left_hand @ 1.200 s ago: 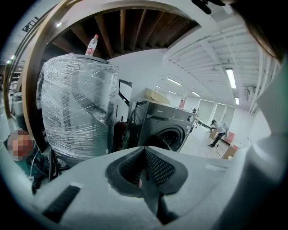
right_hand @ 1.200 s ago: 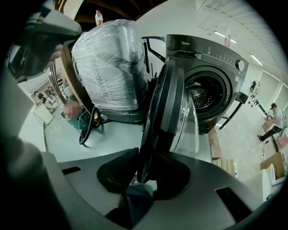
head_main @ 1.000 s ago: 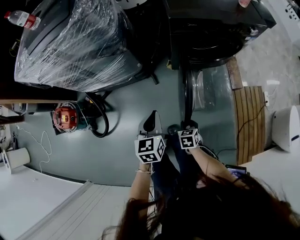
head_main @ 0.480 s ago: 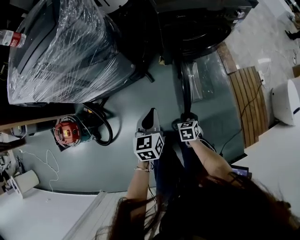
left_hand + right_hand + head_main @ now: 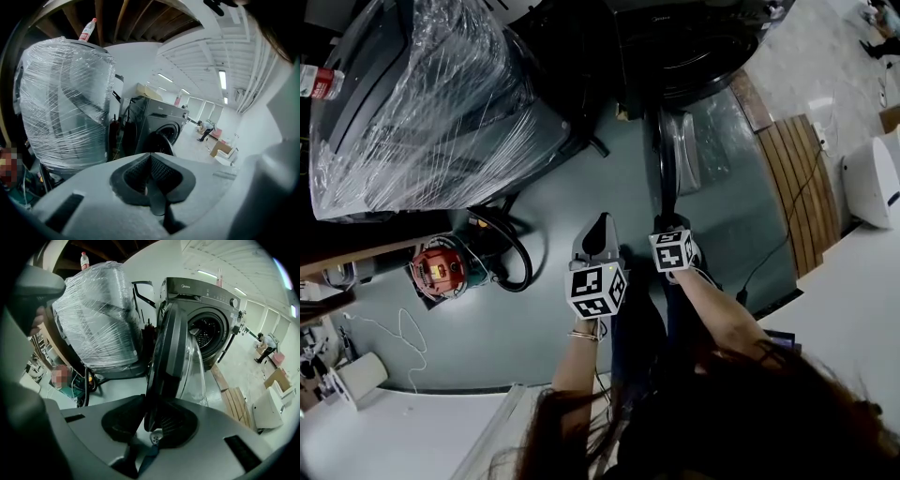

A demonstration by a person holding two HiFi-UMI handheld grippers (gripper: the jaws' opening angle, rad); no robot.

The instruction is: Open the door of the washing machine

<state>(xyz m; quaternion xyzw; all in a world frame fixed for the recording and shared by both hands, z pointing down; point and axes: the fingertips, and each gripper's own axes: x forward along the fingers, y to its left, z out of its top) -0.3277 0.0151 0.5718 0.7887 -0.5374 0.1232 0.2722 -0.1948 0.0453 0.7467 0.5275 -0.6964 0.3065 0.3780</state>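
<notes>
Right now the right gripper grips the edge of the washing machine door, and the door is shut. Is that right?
Not quite: the door is swung open, not shut. The right gripper view shows the drum opening bare behind it. The right gripper does grip the door's edge.

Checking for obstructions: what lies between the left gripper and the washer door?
Only bare floor, in the head view; the left gripper hangs apart from the door.
</notes>
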